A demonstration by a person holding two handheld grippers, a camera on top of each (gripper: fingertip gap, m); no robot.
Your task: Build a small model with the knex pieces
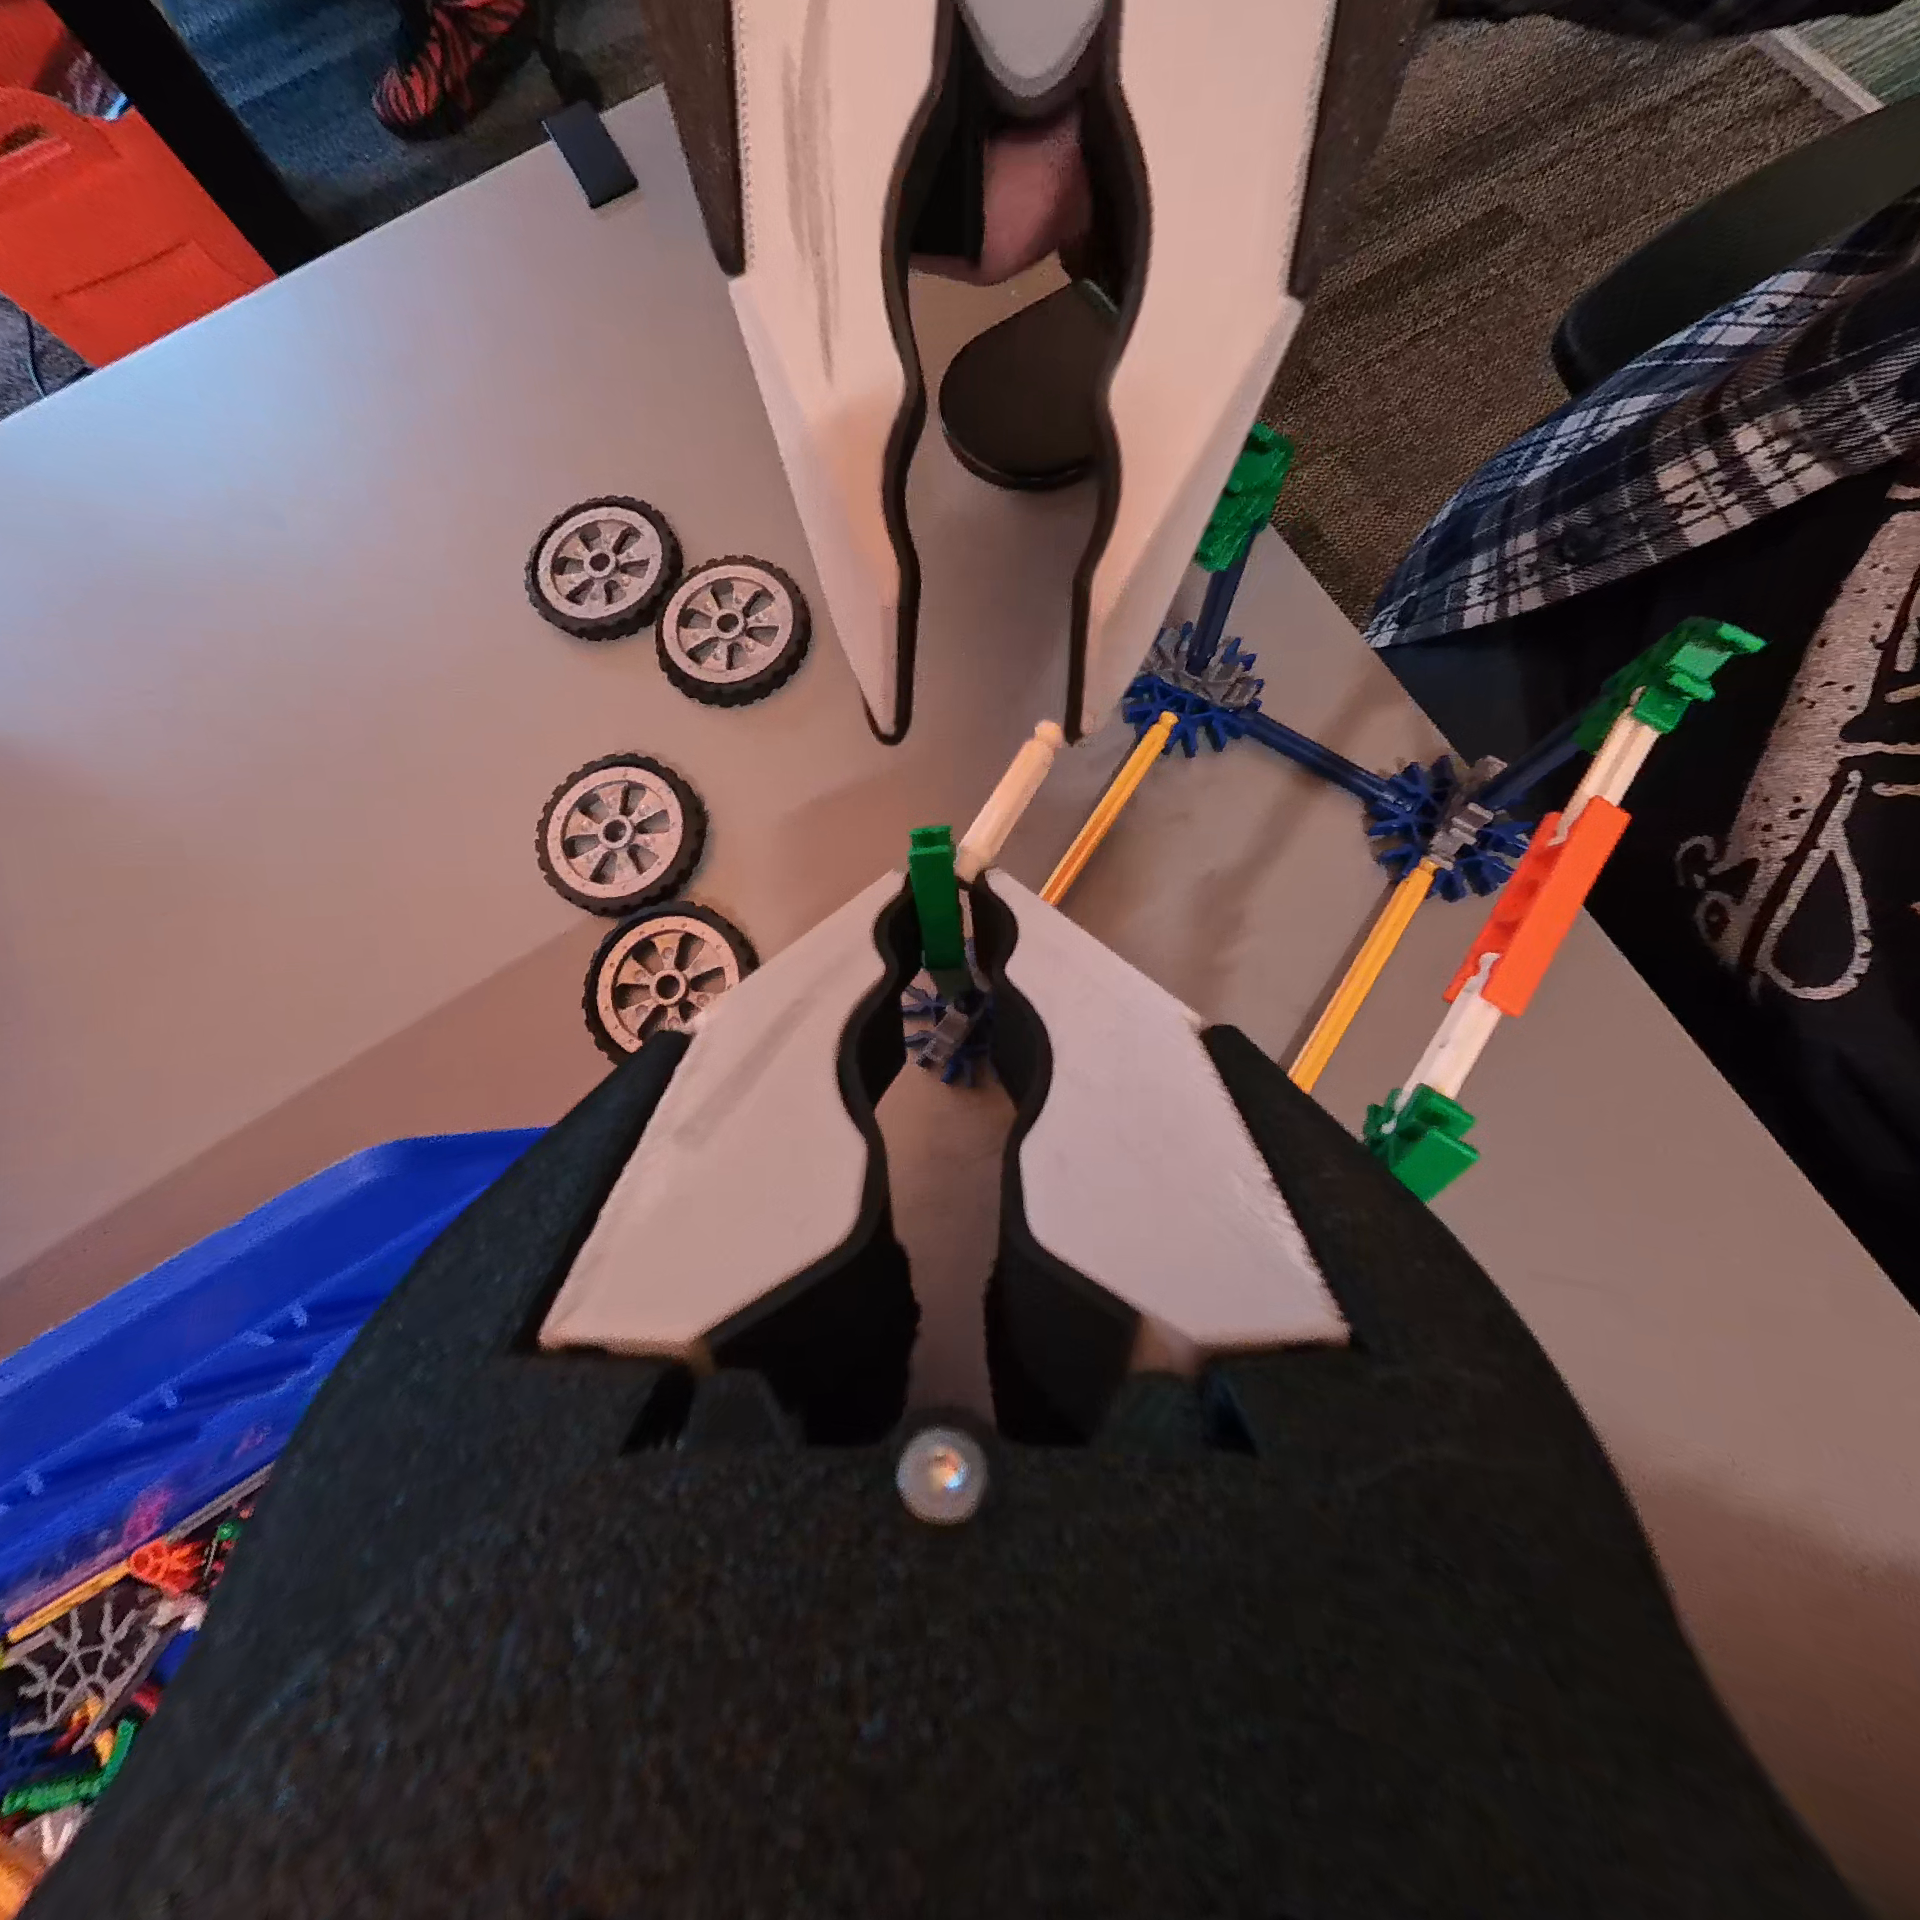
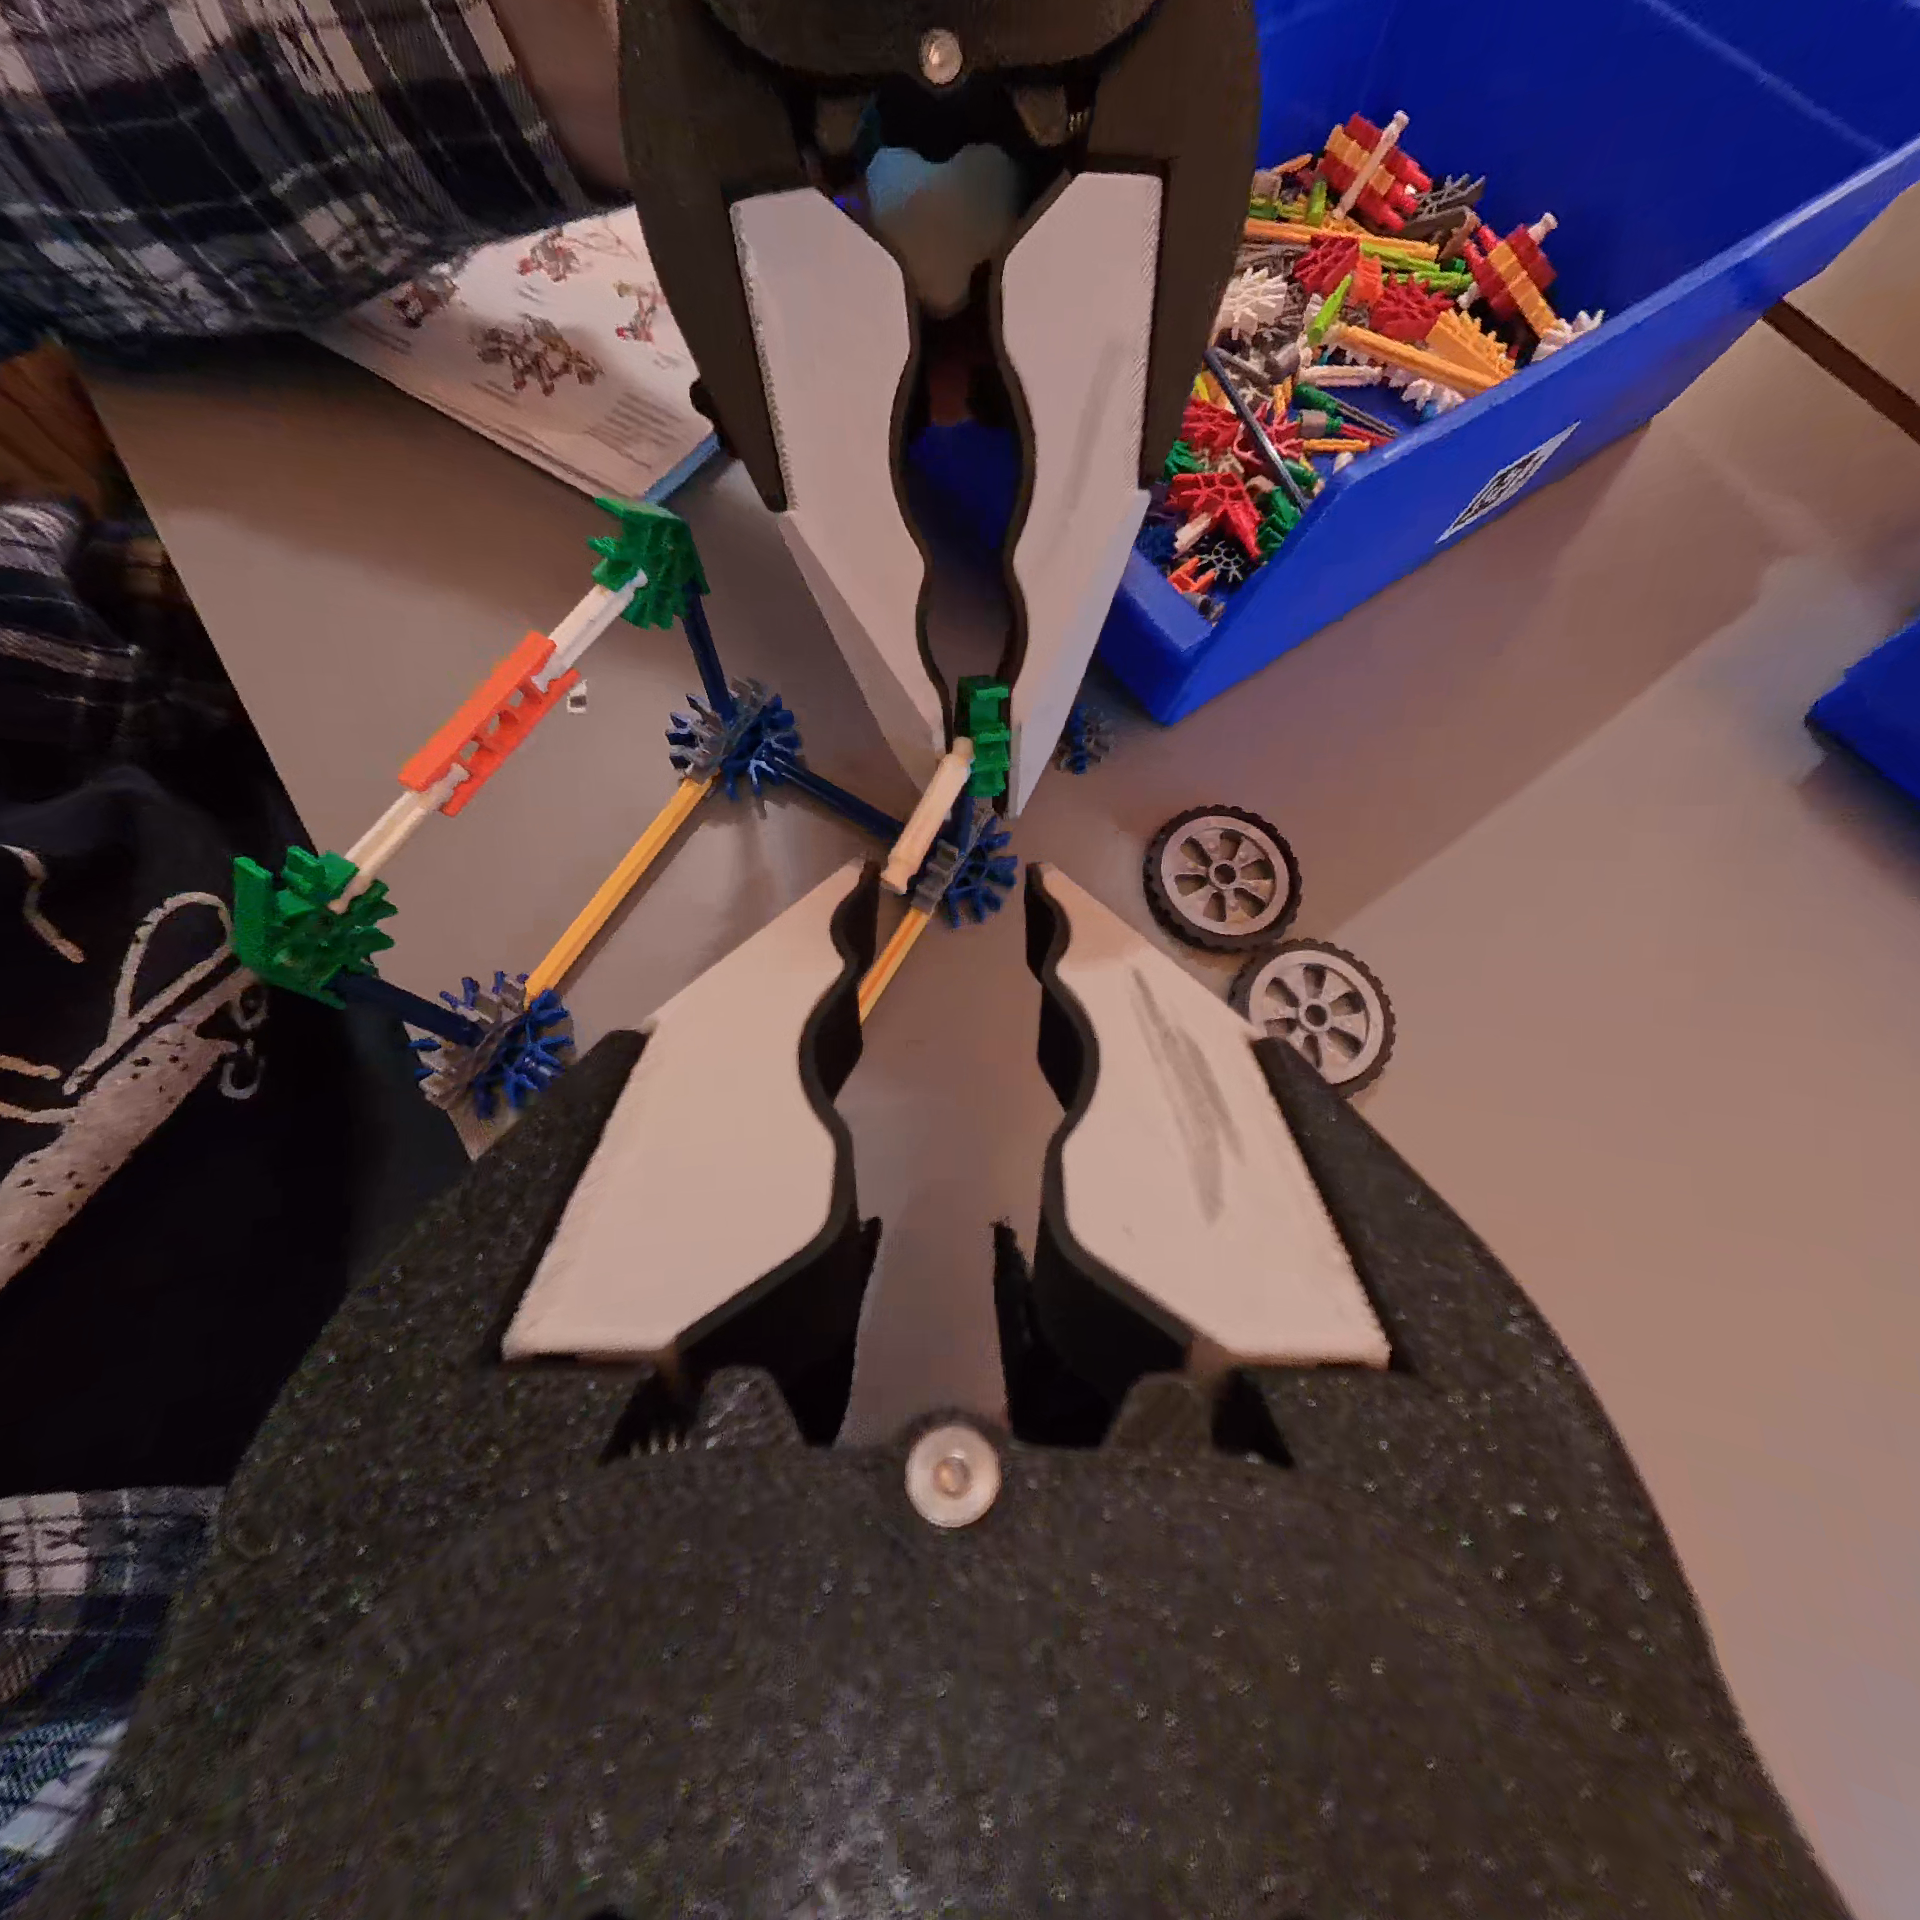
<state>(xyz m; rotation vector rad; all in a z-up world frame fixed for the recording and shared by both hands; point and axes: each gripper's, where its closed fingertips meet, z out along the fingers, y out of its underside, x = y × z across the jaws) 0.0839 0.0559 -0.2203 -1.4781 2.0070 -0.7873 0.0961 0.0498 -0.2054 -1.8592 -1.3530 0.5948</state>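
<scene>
- My left gripper is clamped on a green connector, pinched near the fingertips, and a white rod plugged into that connector sticks out toward the other gripper.
- My right gripper hangs with jaws apart, nothing between them; its tips sit just short of the white rod's free end.
- Right under both tips sits a blue snowflake connector of the rod-and-connector frame: yellow rods, dark blue rods, green corner pieces, and an orange clip on its far white rod.
- Four grey-hubbed wheels lie flat in two pairs on the grey table, beside the grippers.
- A blue bin full of mixed construction pieces stands behind my left gripper.
- A printed booklet lies at the table edge.
</scene>
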